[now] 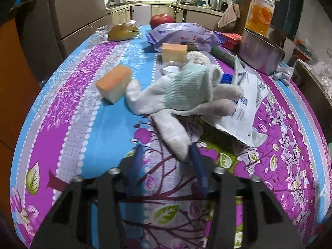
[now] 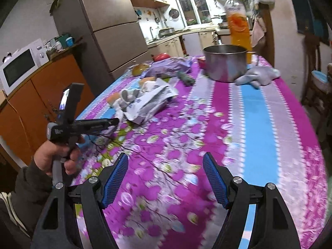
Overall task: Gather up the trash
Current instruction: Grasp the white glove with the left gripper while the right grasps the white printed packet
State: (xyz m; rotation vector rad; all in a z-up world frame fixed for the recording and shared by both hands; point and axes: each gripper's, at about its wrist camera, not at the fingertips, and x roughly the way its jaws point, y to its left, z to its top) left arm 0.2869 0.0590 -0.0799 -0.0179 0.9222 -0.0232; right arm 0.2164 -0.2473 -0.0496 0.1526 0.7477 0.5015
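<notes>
The left gripper (image 1: 166, 155) is reaching low over the flowered tablecloth (image 1: 93, 145), its blue fingers spread fairly wide and closing on nothing, though the right-hand one is lying just against the tip of the grey-white glove (image 1: 174, 128). The right gripper (image 2: 165, 178) is hovering over bare cloth well short of the glove, its jaws standing wide and empty.

Taking the glove as the landmark: it is sprawling limp across the cloth, cuff (image 1: 186, 87) bunched up pale green, one finger trailing toward the left gripper. It is looking soft and light, so it is likely to fold and drape when lifted; pinching the thick cuff should give more to hold than a single floppy finger.

Tucked partly under the glove's right side, the crumpled white wrapper (image 1: 247, 103) is probably the trash here (thin film, nearly weightless, a little slick). It is likely to crackle and slide, so gripping a creased, doubled edge seems safest.

Just left of the glove an orange sponge (image 1: 115, 83) is sitting; a second sponge (image 1: 174, 51) is lying beyond it. Farther behind the glove are resting a purple packet (image 1: 182, 35), a steel pot (image 1: 259, 51) and an apple (image 1: 161, 19).
</notes>
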